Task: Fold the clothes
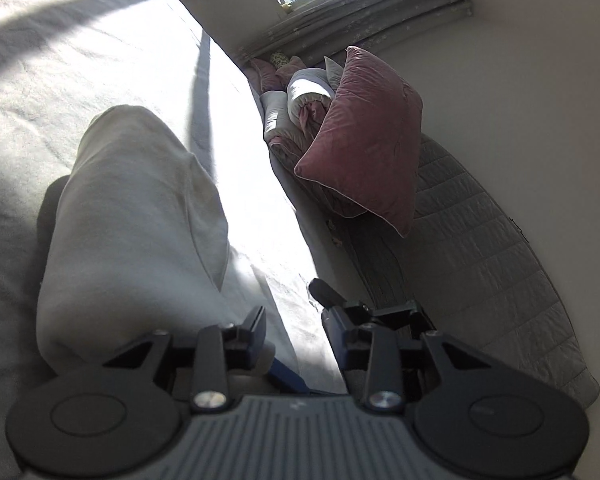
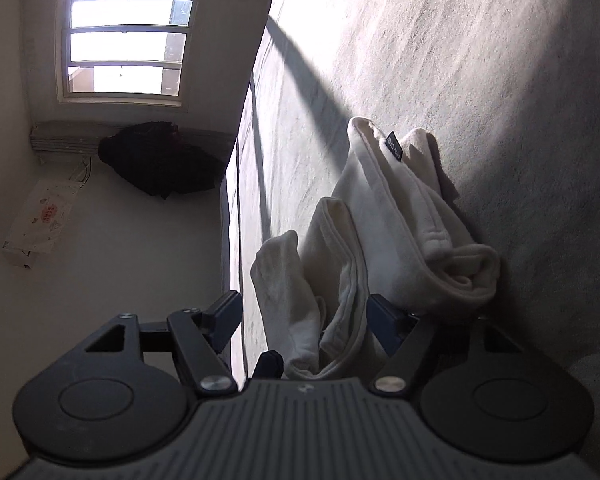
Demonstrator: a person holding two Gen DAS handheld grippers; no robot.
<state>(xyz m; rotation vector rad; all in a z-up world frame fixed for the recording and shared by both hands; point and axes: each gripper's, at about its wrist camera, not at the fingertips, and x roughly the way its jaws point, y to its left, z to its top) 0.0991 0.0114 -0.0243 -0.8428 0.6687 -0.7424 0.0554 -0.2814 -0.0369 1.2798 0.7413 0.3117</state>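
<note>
Sunlit bed (image 1: 40, 80) under both tools. Left tool (image 1: 294, 320) open, cream garment (image 1: 132, 216) just left of it. Right tool (image 2: 304, 316) open w/ garment folds betw. fingers.

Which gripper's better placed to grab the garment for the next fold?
Right, probably. The right gripper is open with folds of the cream fleece garment between its fingers. The left gripper, also open, has only pale bedsheet between its fingers; the garment lies beside it.
</note>
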